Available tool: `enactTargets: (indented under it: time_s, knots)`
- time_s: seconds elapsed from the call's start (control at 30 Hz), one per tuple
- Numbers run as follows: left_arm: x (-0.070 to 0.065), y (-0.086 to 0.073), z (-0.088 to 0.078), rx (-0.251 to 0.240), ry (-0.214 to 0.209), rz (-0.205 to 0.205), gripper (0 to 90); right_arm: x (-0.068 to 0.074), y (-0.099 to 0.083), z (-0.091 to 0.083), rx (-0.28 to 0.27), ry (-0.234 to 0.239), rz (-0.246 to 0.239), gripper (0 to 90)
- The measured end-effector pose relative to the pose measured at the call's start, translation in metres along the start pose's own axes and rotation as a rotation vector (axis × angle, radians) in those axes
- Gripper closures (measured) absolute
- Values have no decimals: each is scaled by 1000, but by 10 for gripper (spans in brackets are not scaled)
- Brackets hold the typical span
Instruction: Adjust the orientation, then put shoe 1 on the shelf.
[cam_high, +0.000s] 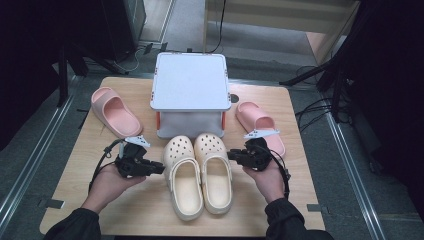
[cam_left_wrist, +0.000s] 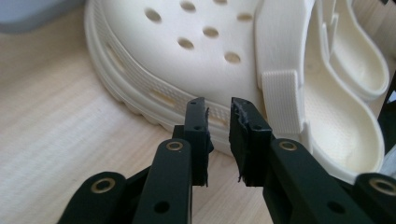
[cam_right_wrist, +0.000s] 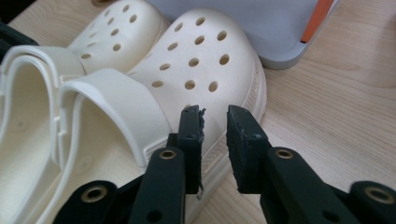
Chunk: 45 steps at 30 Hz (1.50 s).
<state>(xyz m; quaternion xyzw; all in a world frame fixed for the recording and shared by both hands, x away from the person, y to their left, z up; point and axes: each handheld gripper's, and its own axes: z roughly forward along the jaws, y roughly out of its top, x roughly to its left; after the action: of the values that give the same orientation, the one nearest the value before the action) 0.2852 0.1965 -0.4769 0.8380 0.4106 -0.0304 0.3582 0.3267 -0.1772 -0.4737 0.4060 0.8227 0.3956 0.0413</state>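
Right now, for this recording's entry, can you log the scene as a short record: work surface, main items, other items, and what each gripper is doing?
surface: light wooden table
main items: pair of cream perforated foam clogs, side by side, toes toward the stand
other items: white two-tier stand; pink foam slide at left; second pink slide at right
left gripper: open, nothing between its jaws, at the left clog's outer side
right gripper: open, nothing between its jaws, at the right clog's outer side

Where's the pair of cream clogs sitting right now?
In the high view the pair of cream perforated foam clogs lies side by side at the table's near centre, toes toward the white two-tier shelf, between the left gripper and right gripper.
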Motion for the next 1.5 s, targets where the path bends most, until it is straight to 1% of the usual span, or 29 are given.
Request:
enactTargets:
  time_s: [0.03,0.1,0.17,0.23,0.27,0.33,0.37,0.43,0.47,0.53,0.7,0.73,0.8,0.87,1.0,1.03,1.13,1.23,1.27,1.4,1.43,1.5]
  knots:
    - [1,2,-2,-4,-3,-3,773,0,0,-3,-8,5,4,746]
    - [3,9,-7,-13,-29,-10,768,2,0,-7,-17,5,8,738]
    - [1,17,-13,-19,-20,14,761,5,-1,-10,-26,14,4,716]
    - [0,27,-19,-37,-22,20,757,9,-1,-13,-30,17,9,708]
    - [0,30,-20,-36,-22,27,757,10,-2,-15,-28,14,10,707]
    - [0,38,-23,-45,-7,41,757,13,-3,-18,-28,11,12,701]
    - [1,40,-24,-51,-5,41,757,14,-3,-21,-33,14,13,697]
    - [3,48,-27,-59,2,44,757,18,-5,-25,-40,14,14,687]
    - [5,52,-29,-63,-7,40,759,19,-6,-27,-42,14,16,679]
    - [8,61,-32,-69,4,48,777,22,-6,-31,-35,16,33,642]
    - [18,77,-39,-57,14,58,797,28,-7,-38,-44,23,31,636]
    - [21,81,-39,-54,6,55,797,30,-8,-39,-43,26,31,630]
    - [25,84,-40,-59,7,51,800,33,-10,-38,-37,25,18,624]
    - [28,89,-42,-60,1,57,805,35,-12,-37,-34,24,12,624]
    - [31,100,-49,-73,-16,60,820,42,-15,-37,-33,29,5,625]
    - [31,102,-51,-72,-14,62,830,44,-16,-37,-33,29,3,624]
    - [32,115,-59,-86,-2,58,856,51,-18,-35,-28,32,-17,618]
    - [34,126,-64,-105,15,68,858,59,-20,-33,-23,35,-36,609]
    - [35,130,-66,-107,27,68,858,62,-20,-33,-19,37,-42,607]
    - [41,140,-68,-124,50,62,857,69,-22,-28,-12,38,-61,589]
    - [43,142,-68,-124,50,63,857,71,-23,-27,-5,43,-60,587]
    - [46,145,-66,-118,64,67,858,74,-25,-24,1,43,-57,581]
